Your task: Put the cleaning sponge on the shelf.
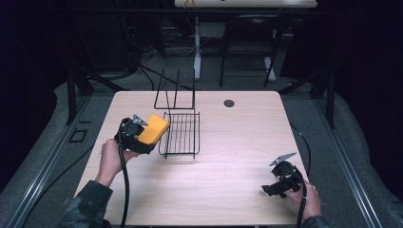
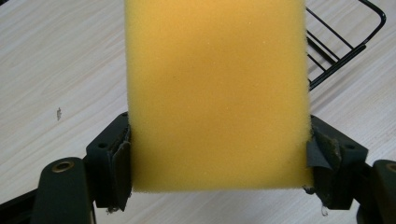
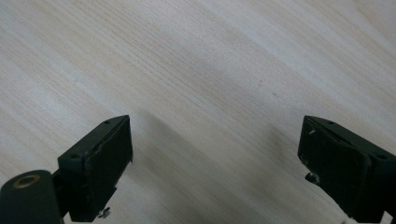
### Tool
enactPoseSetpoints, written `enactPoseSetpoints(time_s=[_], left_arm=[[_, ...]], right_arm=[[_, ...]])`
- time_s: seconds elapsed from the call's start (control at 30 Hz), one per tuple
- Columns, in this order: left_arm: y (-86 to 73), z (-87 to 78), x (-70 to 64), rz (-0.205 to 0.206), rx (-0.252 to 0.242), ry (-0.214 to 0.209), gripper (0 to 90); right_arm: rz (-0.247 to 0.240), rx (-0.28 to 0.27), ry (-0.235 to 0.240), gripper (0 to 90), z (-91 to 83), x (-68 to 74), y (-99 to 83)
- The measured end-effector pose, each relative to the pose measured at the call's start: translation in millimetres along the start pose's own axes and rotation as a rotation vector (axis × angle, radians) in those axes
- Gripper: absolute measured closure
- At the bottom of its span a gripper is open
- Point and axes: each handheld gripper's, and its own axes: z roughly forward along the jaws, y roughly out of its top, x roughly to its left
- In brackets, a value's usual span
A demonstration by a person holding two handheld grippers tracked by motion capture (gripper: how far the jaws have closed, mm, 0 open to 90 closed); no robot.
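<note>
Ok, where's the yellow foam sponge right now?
The yellow foam sponge is clamped in the left gripper, at the left of the high view, just beside the left edge of the black wire rack on the wooden table.

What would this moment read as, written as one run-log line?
left gripper: shut on yellow sponge, beside black wire rack | right gripper: open, empty, over bare table | sponge not yet in rack

The yellow sponge (image 2: 217, 93) runs past the top edge, hiding most of the wire rack (image 2: 345, 42) behind it
</note>
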Motion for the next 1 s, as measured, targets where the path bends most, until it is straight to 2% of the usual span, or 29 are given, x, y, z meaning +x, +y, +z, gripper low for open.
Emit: enactPoseSetpoints(time_s=[0.37, 1.0], left_arm=[[11.4, 11.7, -5.5, 0.022, 0.006, -0.025, 22.7], [24.1, 37.1, -12.7, 0.025, 0.007, -0.079, 22.6]], right_arm=[[-0.001, 0.007, 0.003, 9.8, 0.1, -0.9, -0.3], [0.001, -0.007, 0.010, 9.8, 0.3, -1.5, -1.0]])
